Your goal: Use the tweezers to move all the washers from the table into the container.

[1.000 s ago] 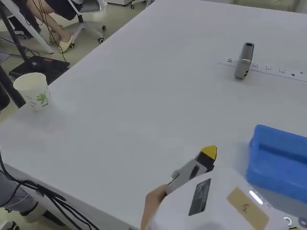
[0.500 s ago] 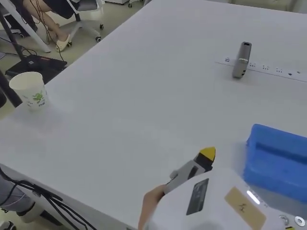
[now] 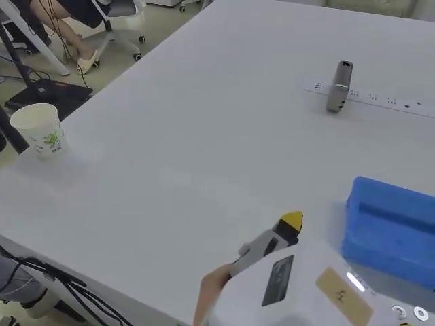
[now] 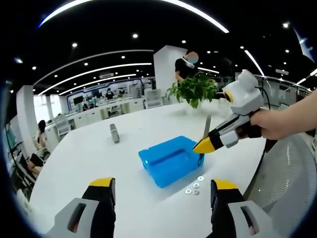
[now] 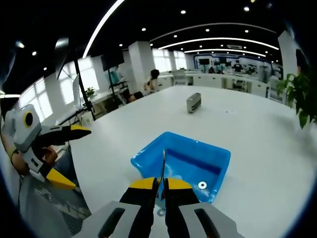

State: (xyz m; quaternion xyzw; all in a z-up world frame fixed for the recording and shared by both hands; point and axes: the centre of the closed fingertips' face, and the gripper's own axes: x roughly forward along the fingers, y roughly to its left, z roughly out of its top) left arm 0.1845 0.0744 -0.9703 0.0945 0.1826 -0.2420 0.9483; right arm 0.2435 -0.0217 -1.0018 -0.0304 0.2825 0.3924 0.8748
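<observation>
Several washers [image 4: 194, 187] are lying on the white desk [image 4: 99, 158] just beside the blue container [image 4: 166, 173], while a single washer [image 5: 202, 185] is sitting inside it. The right hand-held gripper [image 5: 159, 184] is clamping a pair of tweezers [image 5: 163, 161] between closed jaws, the tweezers pointing toward the container. The left hand-held gripper [image 4: 162, 184] is hovering with jaws spread wide, holding nothing. A paper cup [image 3: 39, 129] is standing near the desk's edge.

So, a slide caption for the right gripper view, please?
Right tool holds tweezers at the blue container; one washer lies inside.
</observation>
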